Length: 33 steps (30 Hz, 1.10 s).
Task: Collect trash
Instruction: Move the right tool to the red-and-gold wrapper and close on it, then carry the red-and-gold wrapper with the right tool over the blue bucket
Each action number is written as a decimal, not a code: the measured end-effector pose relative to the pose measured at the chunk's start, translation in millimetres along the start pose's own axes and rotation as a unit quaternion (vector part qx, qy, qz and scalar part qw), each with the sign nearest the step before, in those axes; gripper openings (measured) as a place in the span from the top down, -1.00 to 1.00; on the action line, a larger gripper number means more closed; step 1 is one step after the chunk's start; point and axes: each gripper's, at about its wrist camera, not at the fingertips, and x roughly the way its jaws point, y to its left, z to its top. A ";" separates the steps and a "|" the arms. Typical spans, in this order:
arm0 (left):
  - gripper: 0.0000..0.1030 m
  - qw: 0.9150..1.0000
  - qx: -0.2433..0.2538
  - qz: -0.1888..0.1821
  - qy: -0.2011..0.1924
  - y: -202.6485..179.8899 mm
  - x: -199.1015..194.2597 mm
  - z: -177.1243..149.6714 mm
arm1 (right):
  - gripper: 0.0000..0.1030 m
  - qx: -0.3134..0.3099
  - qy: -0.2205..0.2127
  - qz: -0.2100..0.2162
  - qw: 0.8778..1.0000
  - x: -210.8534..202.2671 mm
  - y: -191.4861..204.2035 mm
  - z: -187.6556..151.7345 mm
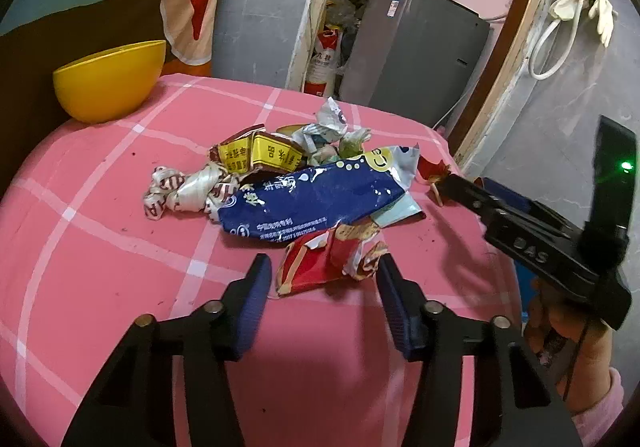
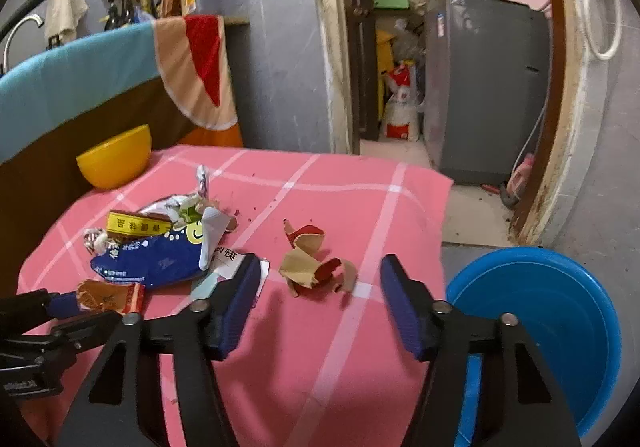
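Pink checked cloth [image 1: 100,247] with white lines covers the table where the trash lies. The left gripper [image 1: 324,271] hangs low over the near part of the cloth, its two blue-padded fingers [image 1: 256,287] spread wide, with a crumpled red and white snack wrapper [image 1: 324,259] lying between the tips and untouched by either pad. The right gripper [image 2: 320,279] is likewise wide open and empty, tilted down toward a torn scrap of red and tan cardboard [image 2: 312,263] that sits alone on the cloth between its fingers, apart from the main heap. In the left wrist view the right tool reaches in from the right edge, held by a hand [image 1: 568,327] with a pink sleeve at the wrist.

The heap holds several pieces bunched together and touching: one long blue foil bag [image 1: 316,199] with white print, one yellow and dark red flattened carton [image 1: 260,155], one twisted white and red plastic wrapper [image 1: 184,191], and one crumpled white and silver wrapper [image 1: 332,123] at the far side. A pale flat piece pokes out from under the blue bag.

One yellow plastic bowl [image 1: 112,83] stands at the far left corner of the cloth, well apart from the heap. One round blue plastic basin [image 2: 552,323] sits lower, beside the table's right edge.
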 end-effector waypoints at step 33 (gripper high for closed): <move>0.34 0.992 0.056 -0.049 -0.106 -49.2 -40.3 9.8 | 0.52 0.014 -0.136 0.013 0.991 -91.4 -9.4 -11.0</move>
